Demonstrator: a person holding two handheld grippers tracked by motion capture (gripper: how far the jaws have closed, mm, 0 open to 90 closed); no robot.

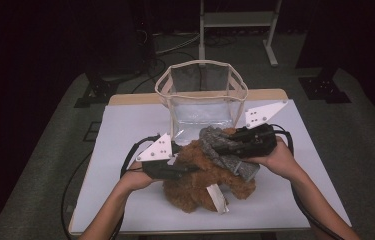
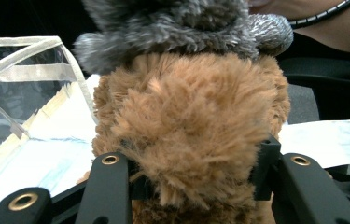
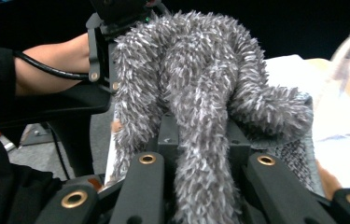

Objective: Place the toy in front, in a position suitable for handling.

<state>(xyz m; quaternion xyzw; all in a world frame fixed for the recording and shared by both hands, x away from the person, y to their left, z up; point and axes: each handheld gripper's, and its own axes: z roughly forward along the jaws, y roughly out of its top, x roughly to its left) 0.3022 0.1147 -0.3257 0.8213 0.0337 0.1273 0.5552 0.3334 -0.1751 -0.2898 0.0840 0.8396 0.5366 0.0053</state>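
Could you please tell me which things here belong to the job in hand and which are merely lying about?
In the job:
- fluffy brown garment, in left gripper
- fuzzy grey garment, in right gripper
- clear, cream-edged storage bag

Lying about:
- white metal stand
- black floor brackets

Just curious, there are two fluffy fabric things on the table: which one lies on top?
The grey fuzzy piece: it is draped over the larger brown furry one, and the right gripper grips it.
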